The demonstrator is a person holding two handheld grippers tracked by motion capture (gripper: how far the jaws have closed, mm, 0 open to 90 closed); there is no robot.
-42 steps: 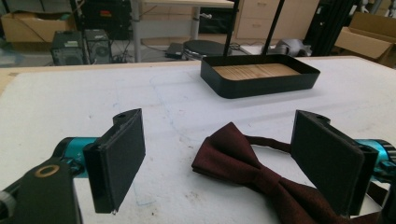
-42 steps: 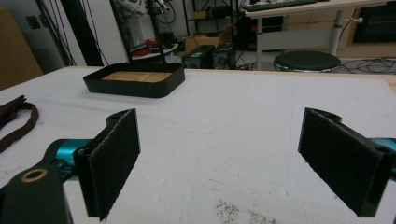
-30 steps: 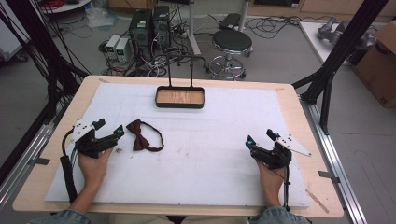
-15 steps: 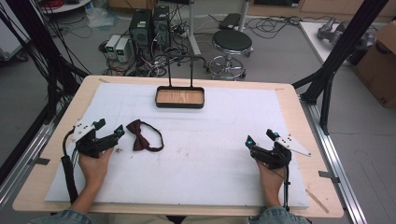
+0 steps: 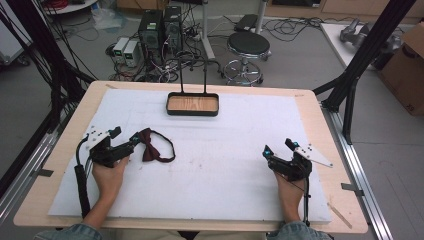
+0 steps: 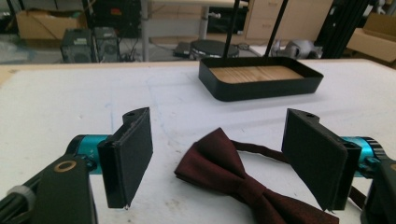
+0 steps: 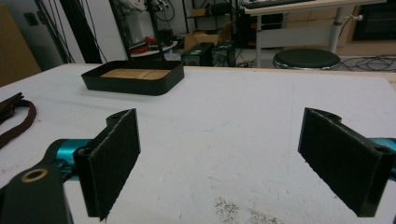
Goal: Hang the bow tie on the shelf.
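Satiny maroon bow tie (image 6: 238, 179), left tool (image 6: 219, 163) gaping.

A dark red bow tie (image 5: 151, 148) lies flat on the white surface (image 5: 215, 165) — its bow between the spread left fingers (image 6: 128, 156), strap looping beyond.

Two handheld grippers, left gripper (image 5: 125, 139) and right gripper (image 5: 278, 148): black bodies, teal barrels behind flat black rectangular jaw pads, a white perforated plate (image 5: 314, 154) on top, black cable (image 5: 80, 185) trailing back. Blue denim sleeves (image 5: 65, 233) at both wrists.
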